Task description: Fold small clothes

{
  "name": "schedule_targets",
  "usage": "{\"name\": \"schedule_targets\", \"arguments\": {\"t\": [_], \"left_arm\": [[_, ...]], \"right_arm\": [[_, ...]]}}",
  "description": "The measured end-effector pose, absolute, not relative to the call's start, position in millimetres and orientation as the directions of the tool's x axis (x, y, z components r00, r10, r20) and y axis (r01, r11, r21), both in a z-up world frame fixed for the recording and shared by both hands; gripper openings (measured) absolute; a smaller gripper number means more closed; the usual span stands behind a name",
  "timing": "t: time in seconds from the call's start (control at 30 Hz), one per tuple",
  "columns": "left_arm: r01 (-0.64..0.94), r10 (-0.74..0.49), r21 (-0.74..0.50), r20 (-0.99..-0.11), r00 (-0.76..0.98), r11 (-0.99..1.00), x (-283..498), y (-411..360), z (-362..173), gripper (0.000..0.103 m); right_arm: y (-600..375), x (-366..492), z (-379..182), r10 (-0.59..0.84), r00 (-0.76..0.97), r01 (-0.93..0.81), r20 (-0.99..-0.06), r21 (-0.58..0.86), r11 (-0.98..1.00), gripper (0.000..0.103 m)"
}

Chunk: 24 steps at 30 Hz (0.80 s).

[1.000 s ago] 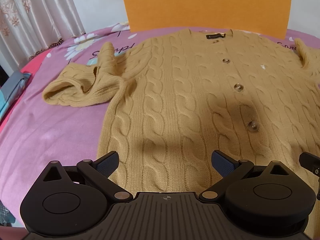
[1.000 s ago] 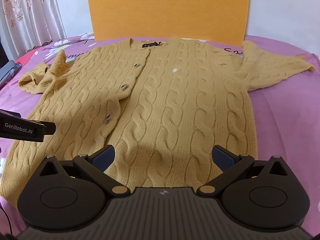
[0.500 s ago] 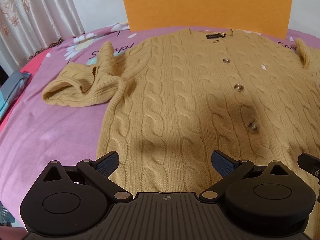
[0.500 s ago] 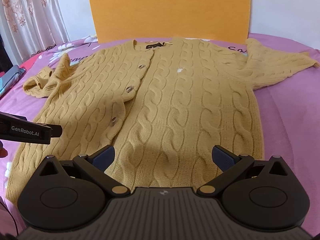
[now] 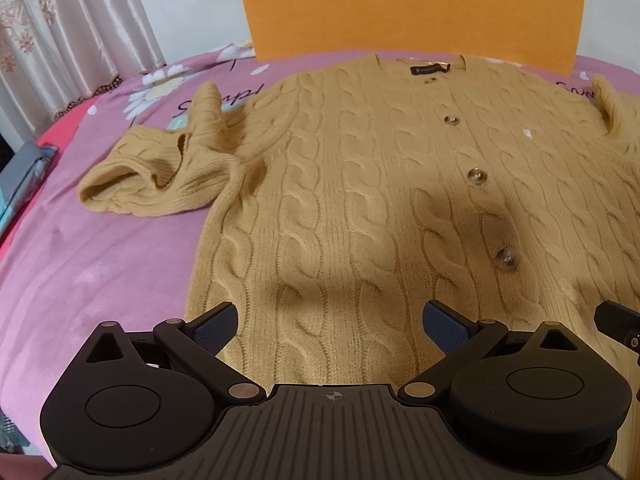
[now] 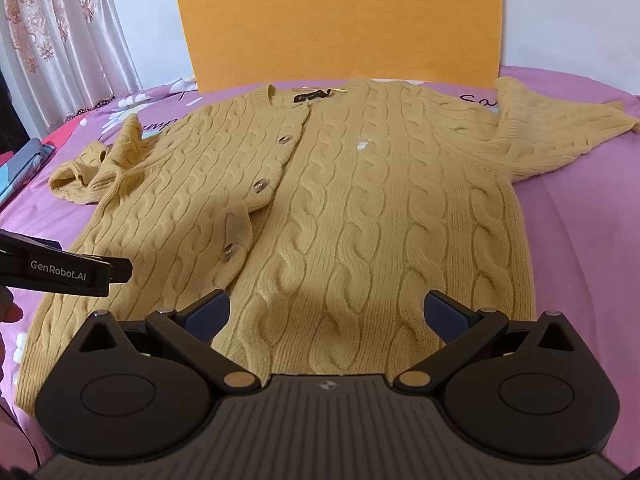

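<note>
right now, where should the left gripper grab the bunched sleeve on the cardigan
Grip the sleeve at its open cuff, coming with the open left gripper from the outer left side. The cuff lies crumpled on the pink bedcover, clear of the cardigan body.

A mustard cable-knit cardigan [image 6: 360,208] lies flat and face up on a pink bed [image 6: 580,248], its neck toward twelve o'clock and its hem toward six. Its buttoned placket [image 6: 262,186] runs from the collar down toward seven o'clock. One sleeve [image 6: 560,136] spreads out toward two o'clock; the other sleeve [image 6: 96,168] lies bunched at ten o'clock. The right gripper [image 6: 327,316] hangs over the hem at six o'clock, its jaws spread wide with nothing between them. At nine o'clock the left gripper [image 6: 68,272] reaches in over the cardigan's side. An orange board [image 6: 340,20] stands at twelve o'clock, a curtain [image 6: 60,48] at eleven.
</note>
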<state>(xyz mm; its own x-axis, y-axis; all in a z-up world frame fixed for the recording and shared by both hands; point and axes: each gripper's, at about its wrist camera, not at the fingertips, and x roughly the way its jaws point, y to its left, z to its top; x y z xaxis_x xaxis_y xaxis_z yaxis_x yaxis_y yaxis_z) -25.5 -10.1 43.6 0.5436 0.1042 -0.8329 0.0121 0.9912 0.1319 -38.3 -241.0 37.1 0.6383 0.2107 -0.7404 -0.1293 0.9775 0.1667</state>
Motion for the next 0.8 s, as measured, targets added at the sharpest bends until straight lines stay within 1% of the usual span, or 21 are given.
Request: {"name": "schedule_targets", "arguments": {"t": [0.43, 0.63, 0.8], "left_arm": [[0.023, 0.079, 0.108, -0.840, 0.536, 0.994, -4.4, -19.7, 35.1, 0.103], [0.049, 0.017, 0.052, -0.835, 0.550, 0.997, 9.1, -27.8, 29.8, 0.103], [0.055, -0.025, 0.008, -0.818, 0.574, 0.998, 21.7, -32.6, 25.5, 0.103]], "right_arm": [[-254.7, -19.1, 34.4, 0.196, 0.648, -0.114, -0.736, 0.161, 0.980, 0.103], [-273.4, -2.0, 32.8, 0.193, 0.657, -0.093, -0.729, 0.175, 0.980, 0.103], [-310.9, 17.9, 37.0, 0.176, 0.691, -0.054, -0.701, 0.193, 0.980, 0.103]]}}
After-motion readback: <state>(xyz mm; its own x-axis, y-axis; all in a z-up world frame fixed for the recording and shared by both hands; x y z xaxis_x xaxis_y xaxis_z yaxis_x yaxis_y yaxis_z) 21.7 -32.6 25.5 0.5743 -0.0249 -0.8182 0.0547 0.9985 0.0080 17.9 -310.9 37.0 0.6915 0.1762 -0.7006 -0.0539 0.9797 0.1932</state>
